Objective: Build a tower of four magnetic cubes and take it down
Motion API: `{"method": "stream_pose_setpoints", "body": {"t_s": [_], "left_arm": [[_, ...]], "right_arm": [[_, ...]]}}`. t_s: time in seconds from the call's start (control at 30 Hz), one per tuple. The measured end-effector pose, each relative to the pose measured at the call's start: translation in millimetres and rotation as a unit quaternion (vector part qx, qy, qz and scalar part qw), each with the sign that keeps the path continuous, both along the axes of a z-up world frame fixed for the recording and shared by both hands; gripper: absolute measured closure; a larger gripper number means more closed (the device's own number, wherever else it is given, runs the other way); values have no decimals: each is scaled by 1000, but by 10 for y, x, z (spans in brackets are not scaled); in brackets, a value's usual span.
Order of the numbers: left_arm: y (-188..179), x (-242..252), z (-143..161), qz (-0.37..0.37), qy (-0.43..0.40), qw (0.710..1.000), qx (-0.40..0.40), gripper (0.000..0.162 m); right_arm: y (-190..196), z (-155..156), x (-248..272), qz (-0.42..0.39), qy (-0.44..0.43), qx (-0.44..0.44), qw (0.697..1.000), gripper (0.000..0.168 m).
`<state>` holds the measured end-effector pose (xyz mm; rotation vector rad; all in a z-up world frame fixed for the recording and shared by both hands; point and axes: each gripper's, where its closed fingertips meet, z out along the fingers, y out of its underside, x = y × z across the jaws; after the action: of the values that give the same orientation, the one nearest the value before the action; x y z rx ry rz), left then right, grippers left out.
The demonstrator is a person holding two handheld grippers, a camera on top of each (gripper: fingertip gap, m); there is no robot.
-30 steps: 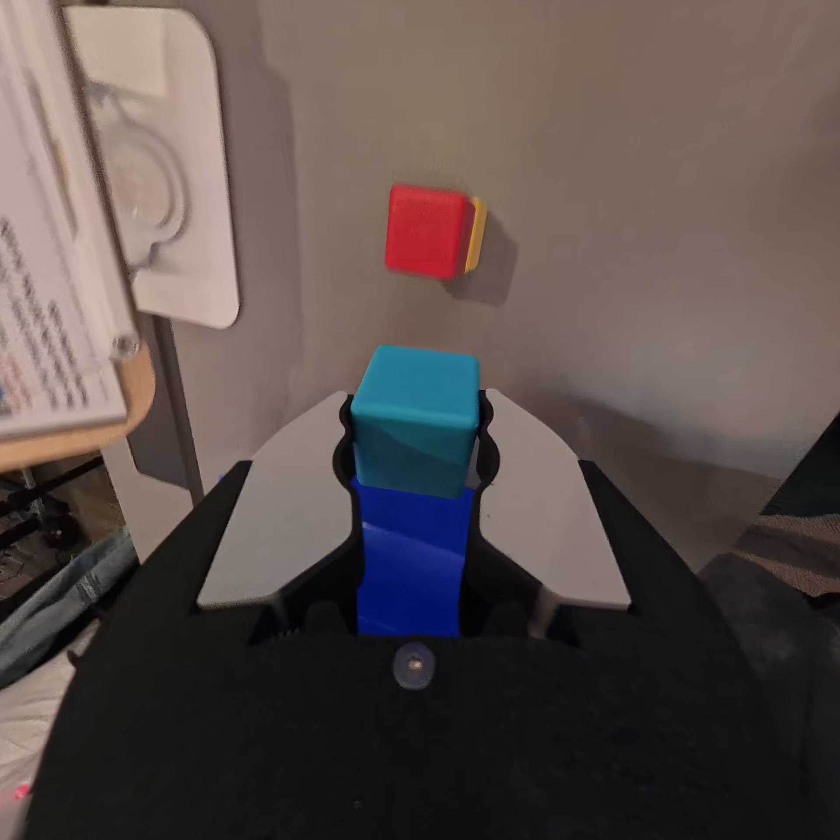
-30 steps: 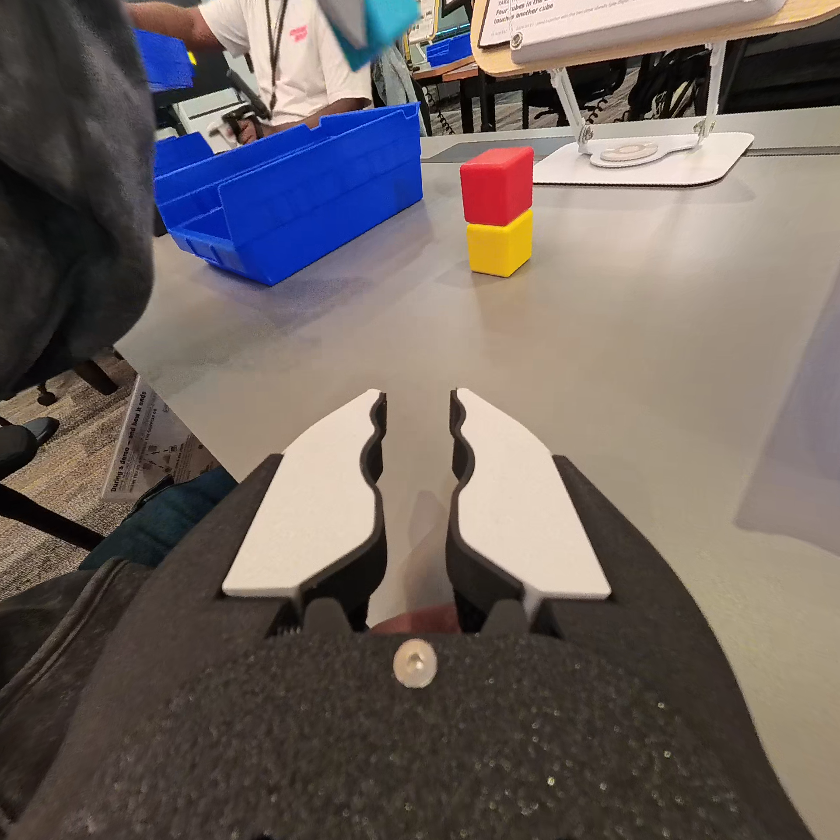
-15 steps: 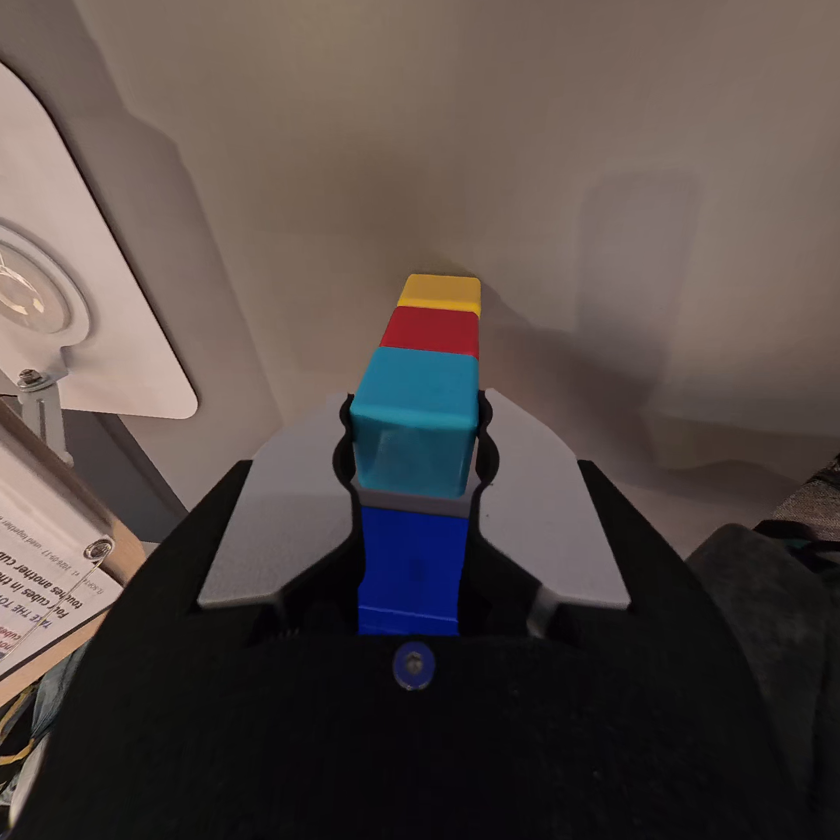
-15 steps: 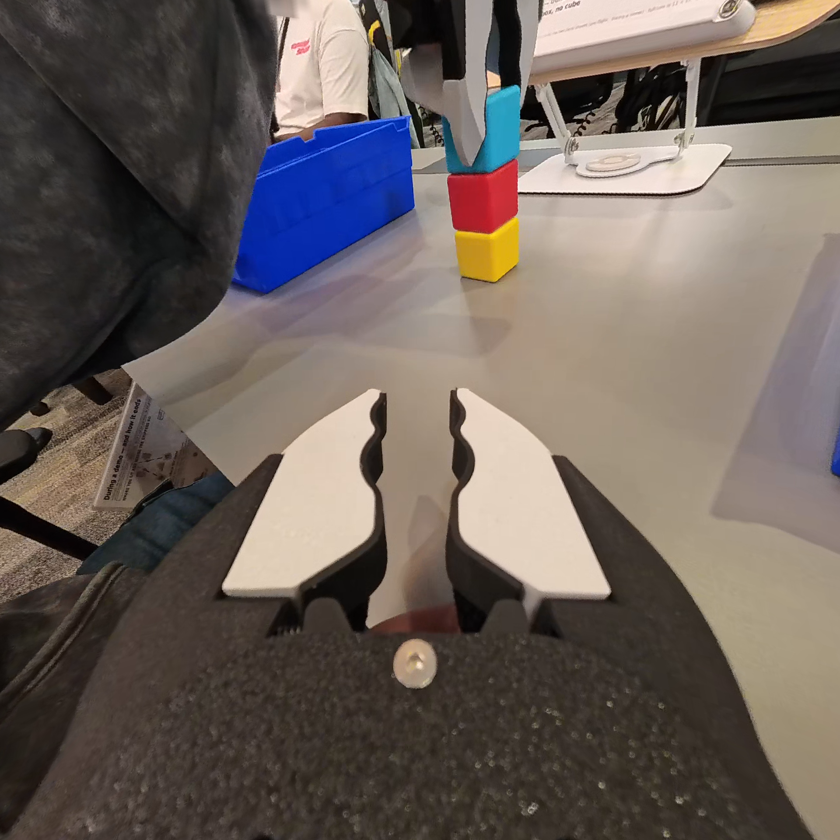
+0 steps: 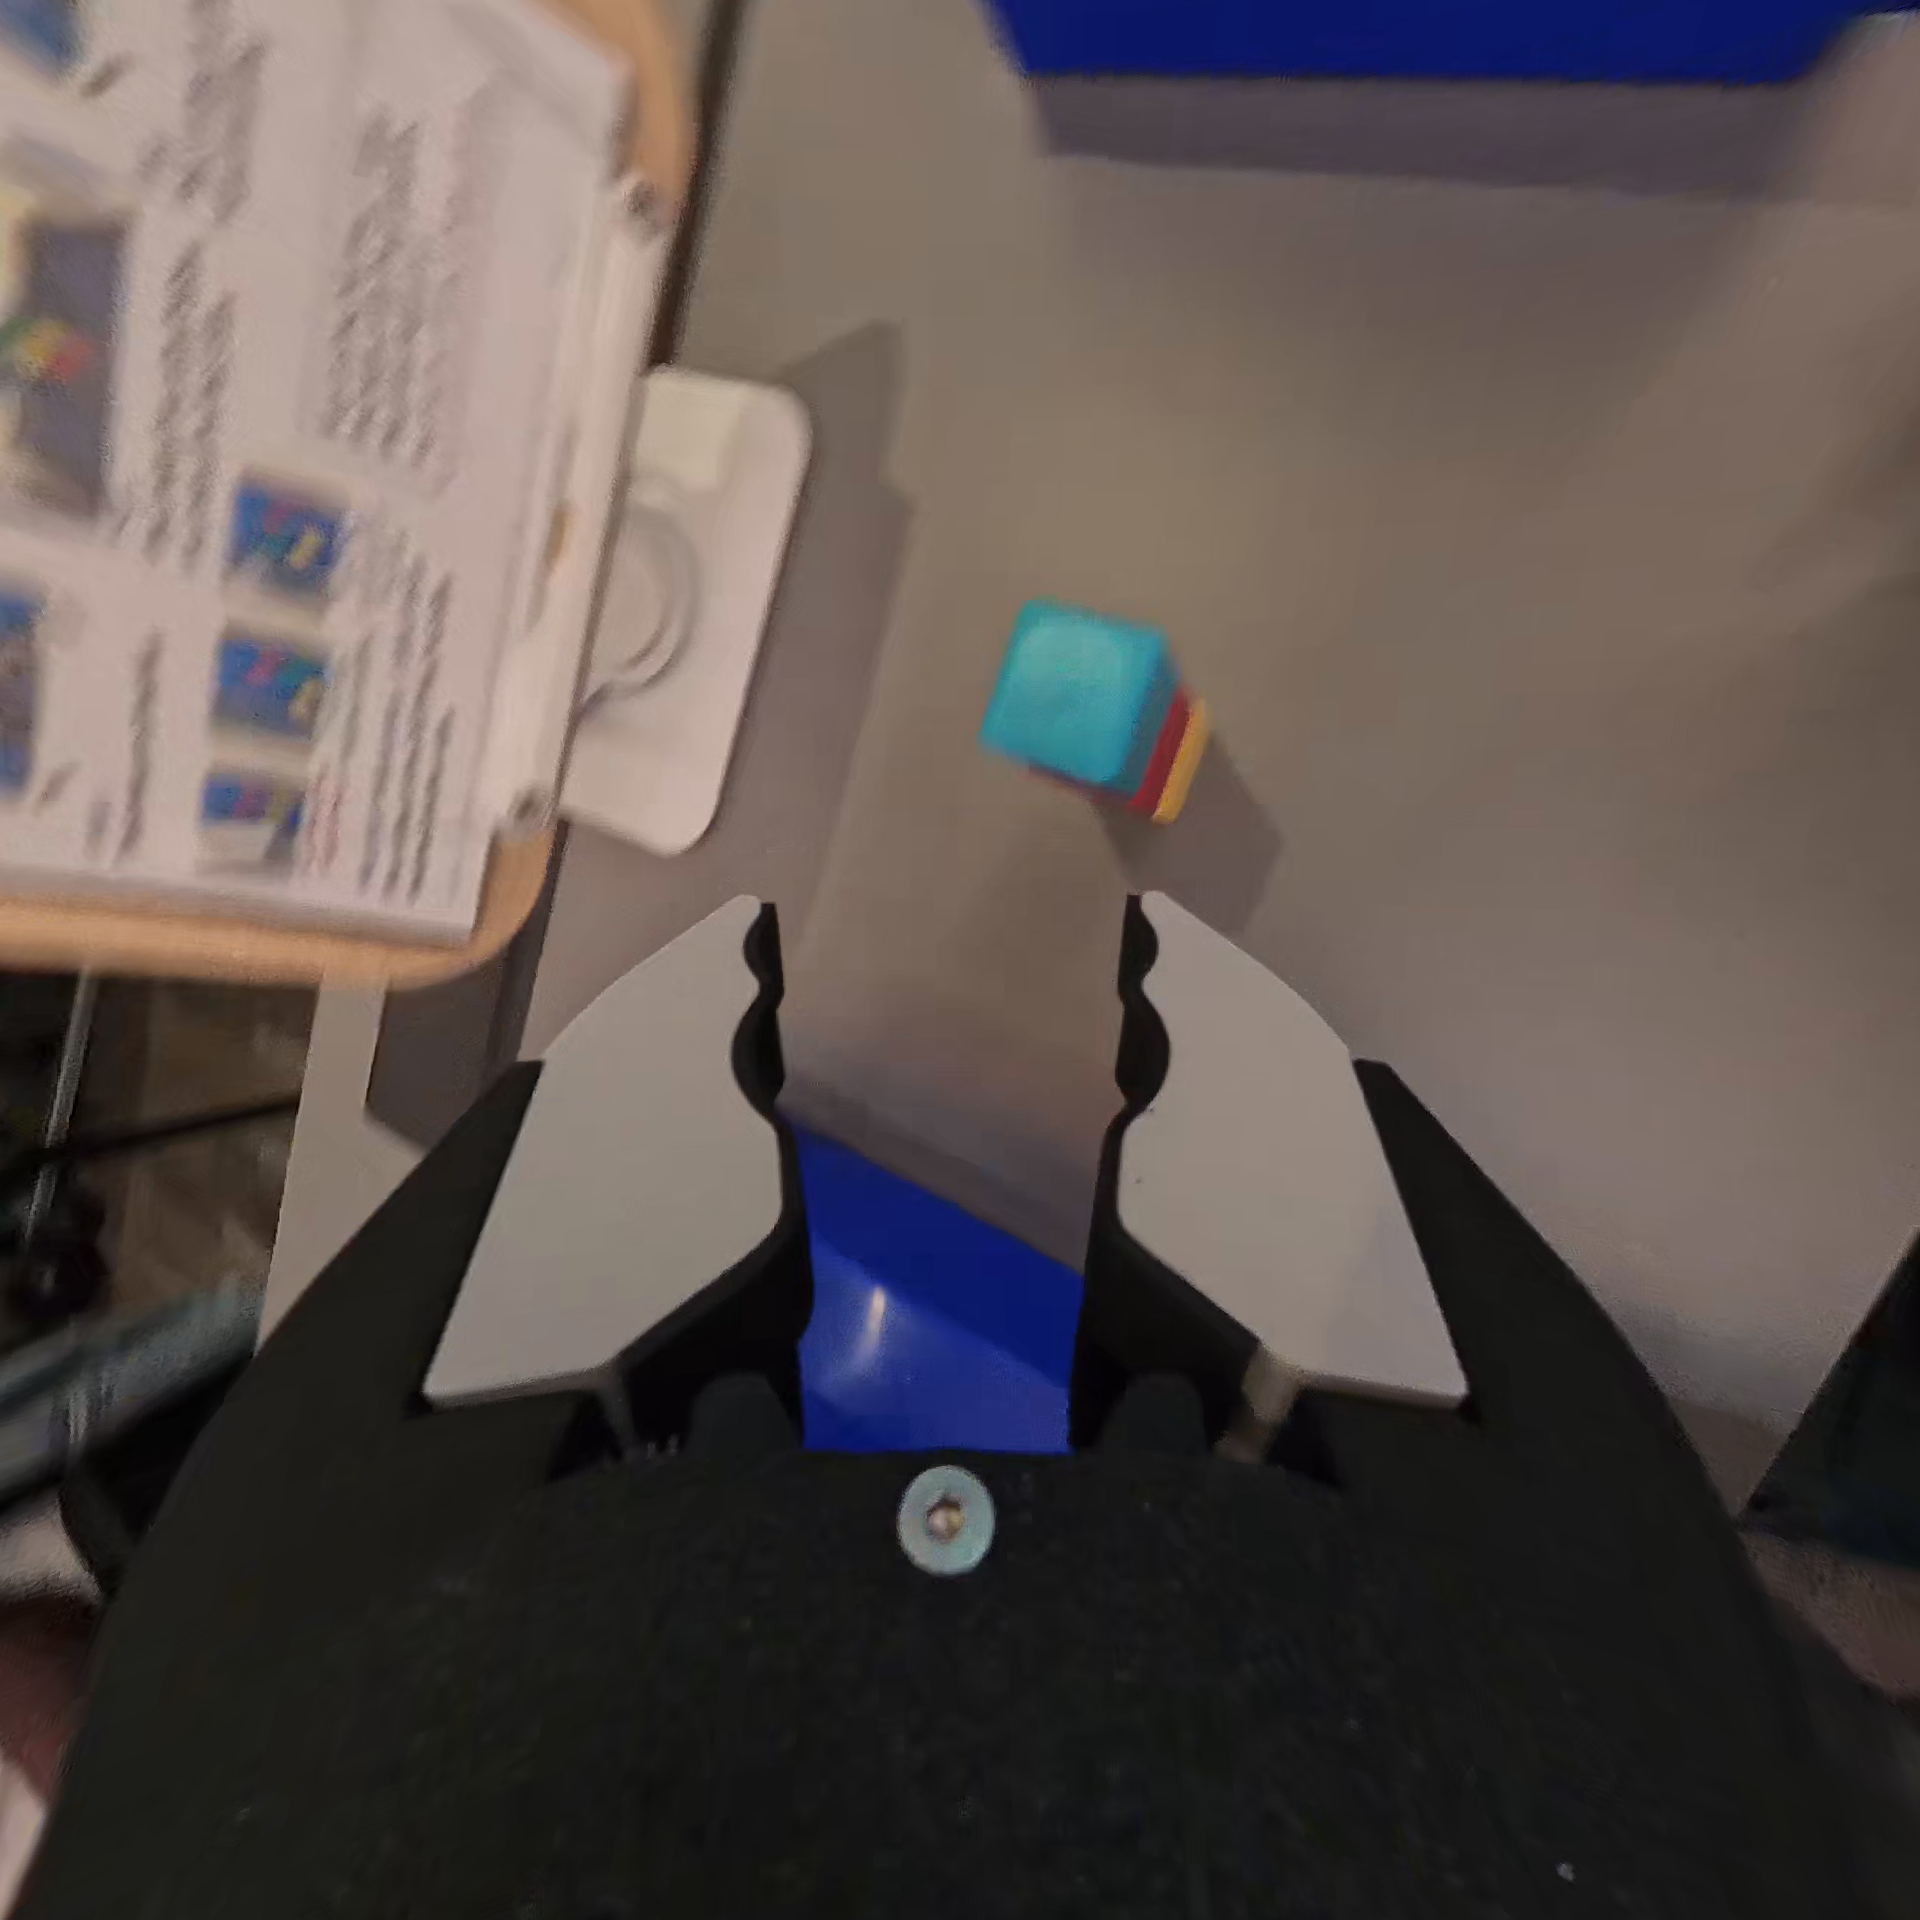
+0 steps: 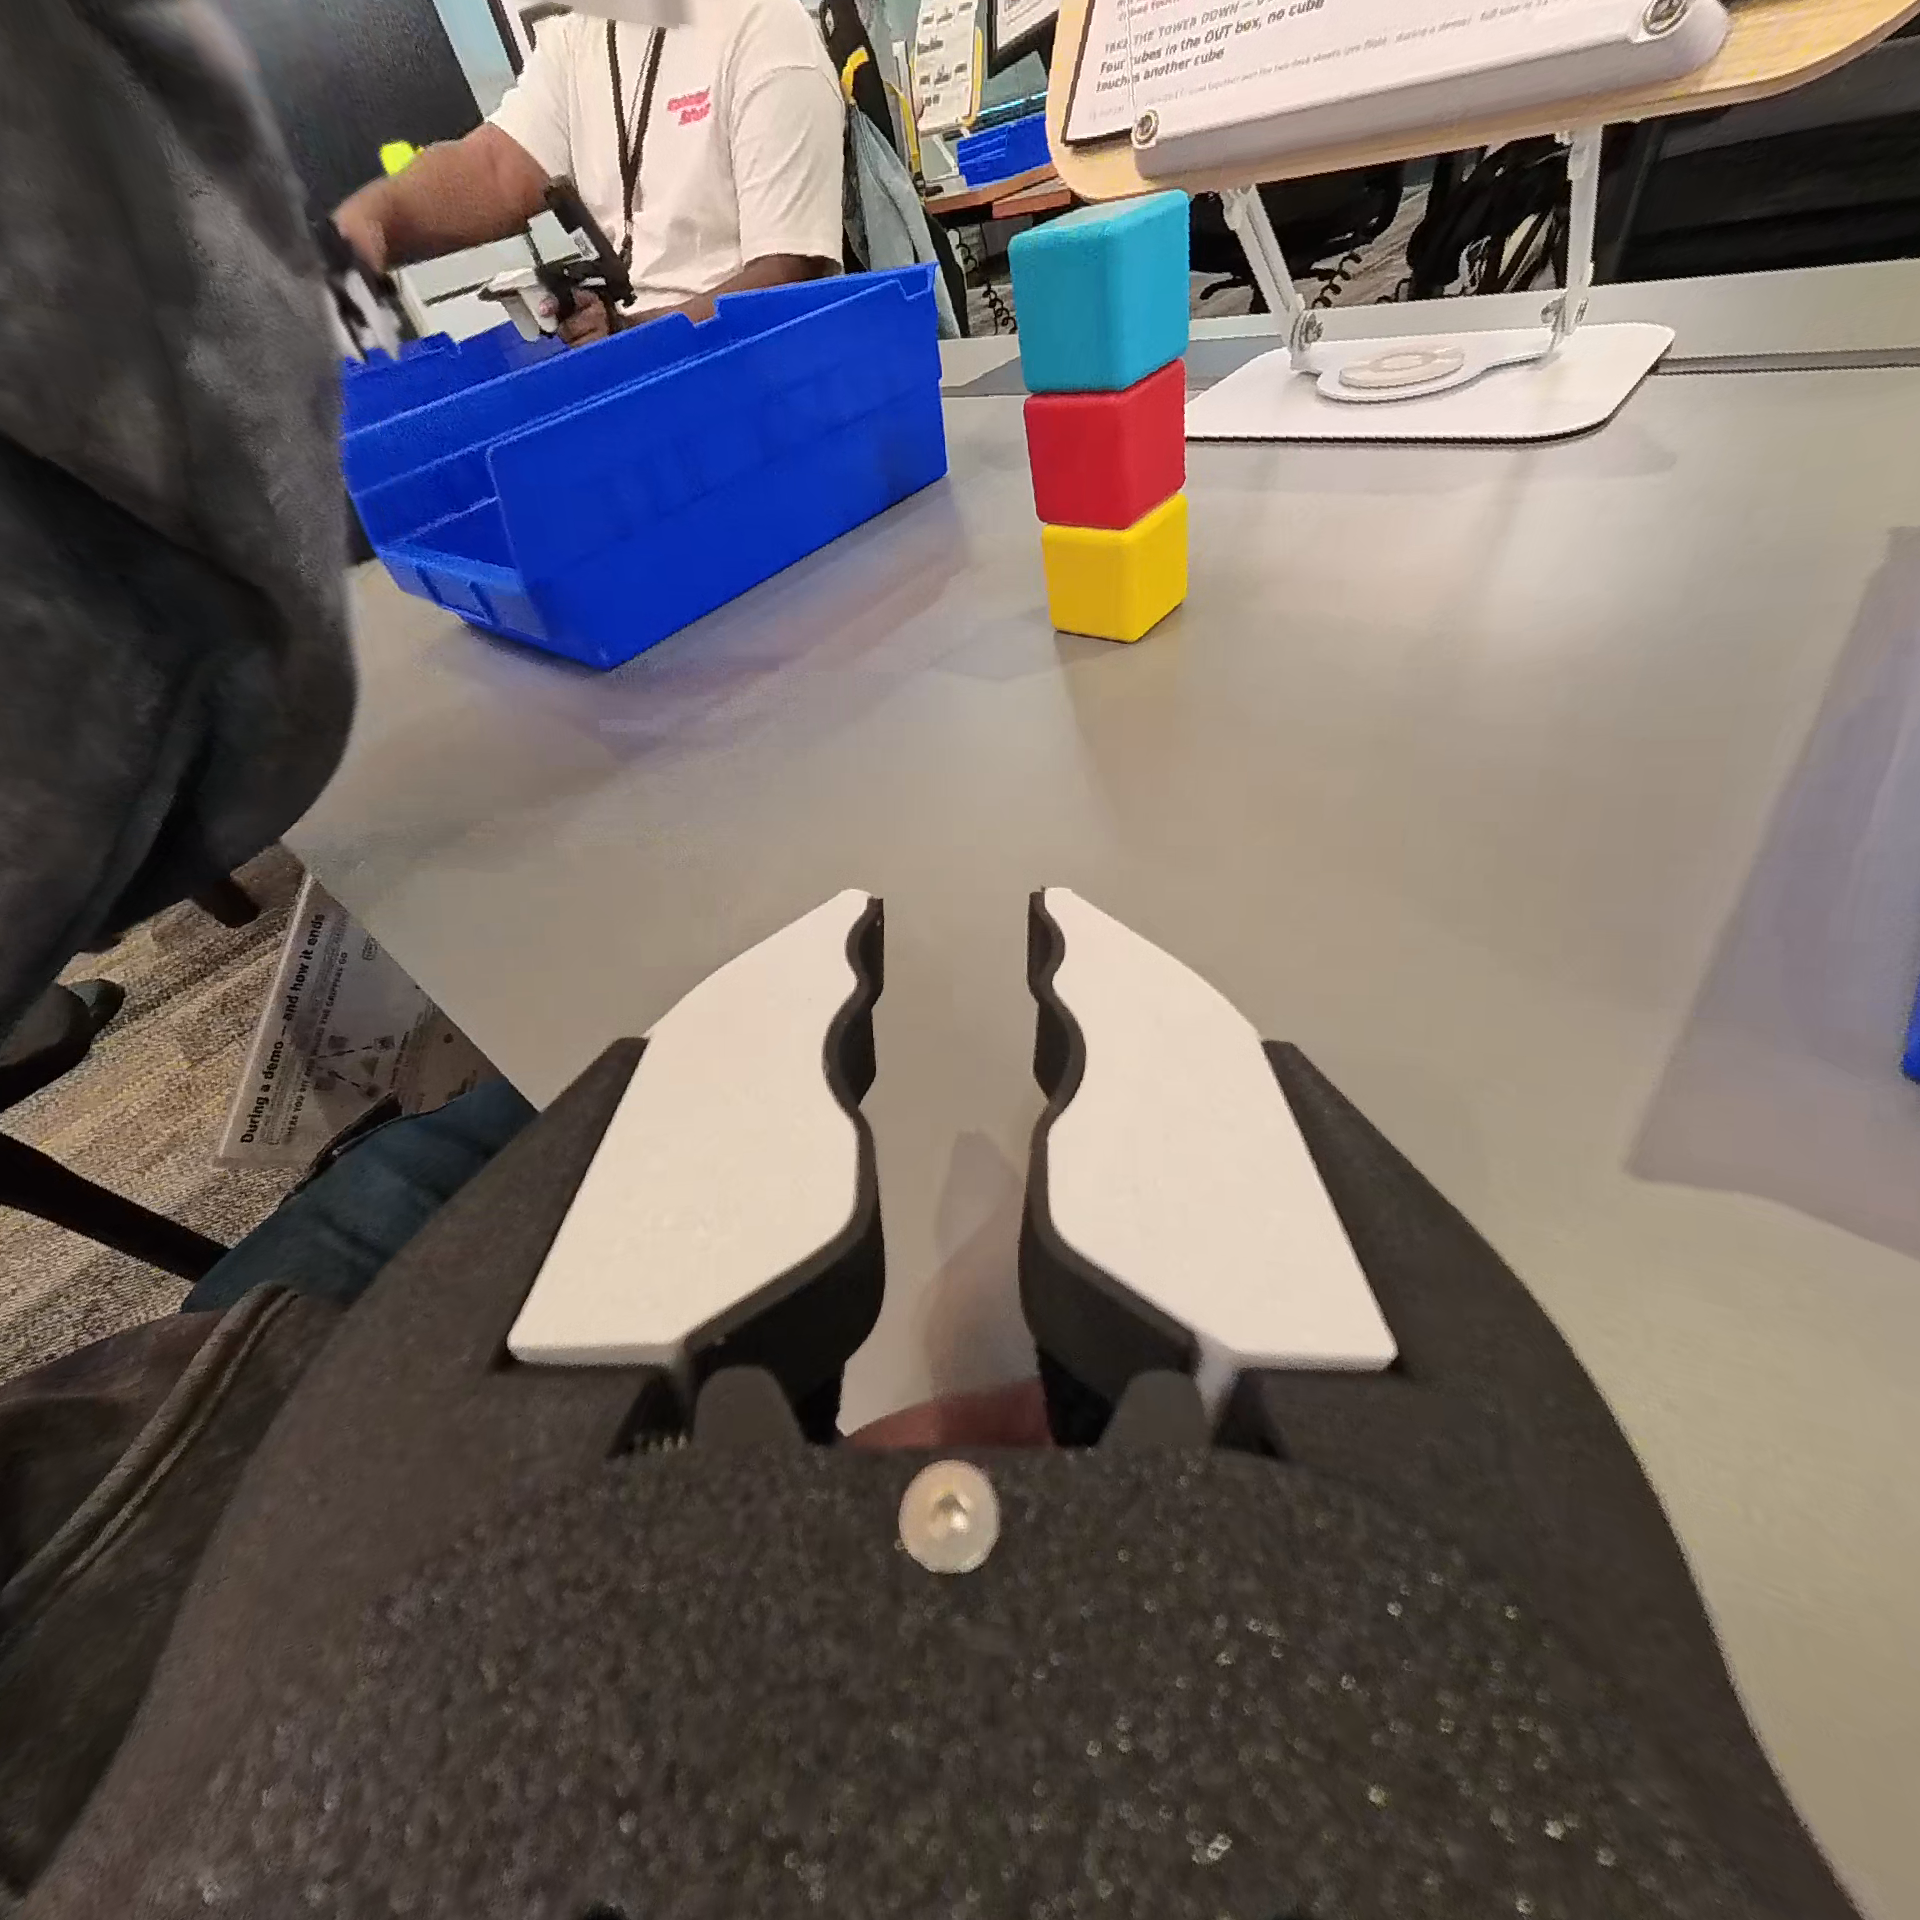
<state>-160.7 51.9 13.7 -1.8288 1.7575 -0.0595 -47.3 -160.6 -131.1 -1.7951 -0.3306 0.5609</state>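
I see a teal cube (image 6: 1101,286) atop red (image 6: 1104,442) and yellow (image 6: 1117,566), upper centre; left gripper (image 5: 943,914) jaws spread wide, right gripper (image 6: 956,904) jaws slightly parted, both empty.

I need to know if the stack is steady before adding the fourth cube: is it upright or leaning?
Upright. In the right wrist view the teal cube sits squarely on the red cube, which sits on the yellow cube, with nothing touching them.

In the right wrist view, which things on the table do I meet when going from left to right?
blue bin → tower of cubes, teal cube on red cube on yellow cube → white stand base
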Motion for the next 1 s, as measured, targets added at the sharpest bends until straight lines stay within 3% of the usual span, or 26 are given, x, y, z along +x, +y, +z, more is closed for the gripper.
{"method": "stream_pose_setpoints", "body": {"t_s": [0.1,0.23,0.4,0.53,0.73,1.0], "left_arm": [[-12,-679,12,73,-20,997,26,97],[-79,-1553,-244,139,-9,990,22,97],[112,-2110,-558,183,19,983,-8,99],[518,-2195,-787,184,74,980,-23,98],[1020,-1948,-1256,145,103,979,-99,98],[1385,-1734,-1720,112,109,975,-160,102]], "right_arm": [[2,-6,-19,2,-2,-1,1000,142],[7,-22,-63,7,-12,-4,1000,142],[17,-36,-100,14,-25,-8,1000,145],[29,-70,-119,20,-30,-21,999,146],[10,-109,-95,16,-42,-17,999,144],[10,-168,-30,3,-52,-19,998,142]]}}
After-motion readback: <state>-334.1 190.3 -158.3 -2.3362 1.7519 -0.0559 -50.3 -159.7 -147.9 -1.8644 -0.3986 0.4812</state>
